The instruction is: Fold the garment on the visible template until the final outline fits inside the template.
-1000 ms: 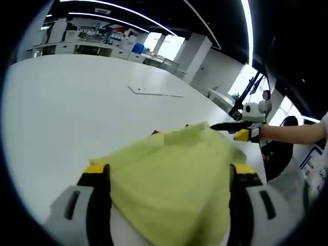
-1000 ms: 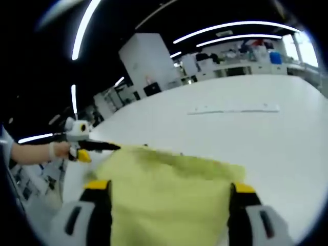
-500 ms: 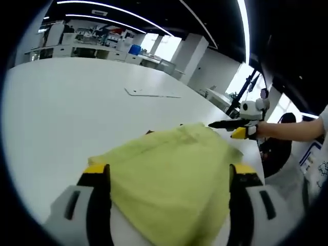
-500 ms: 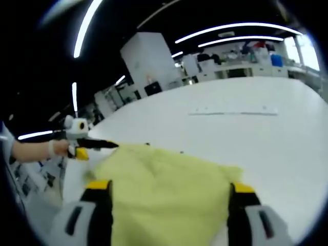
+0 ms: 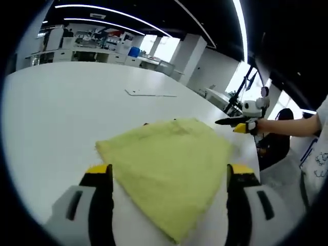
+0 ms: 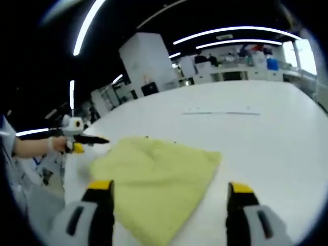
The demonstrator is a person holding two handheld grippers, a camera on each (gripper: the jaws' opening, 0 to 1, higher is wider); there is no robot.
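left tool (image 5: pixel 169 179) open, right tool (image 6: pixel 169 197) open

At the bottom of the left gripper view the left gripper (image 5: pixel 169 197) shows two broad jaws, each light grey on the outer side with a dark slot, black on the inner face and capped with a yellow tip. At the bottom of the right gripper view the right gripper (image 6: pixel 169 200) has the same grey, black and yellow build. At right centre of the left gripper view the other gripper is slim and black with a yellow block and a white rounded top. At far right a white garment (image 5: pixel 320 154) bears dark print. At left of the right gripper view a wrist (image 6: pixel 53 144) wears a white band.
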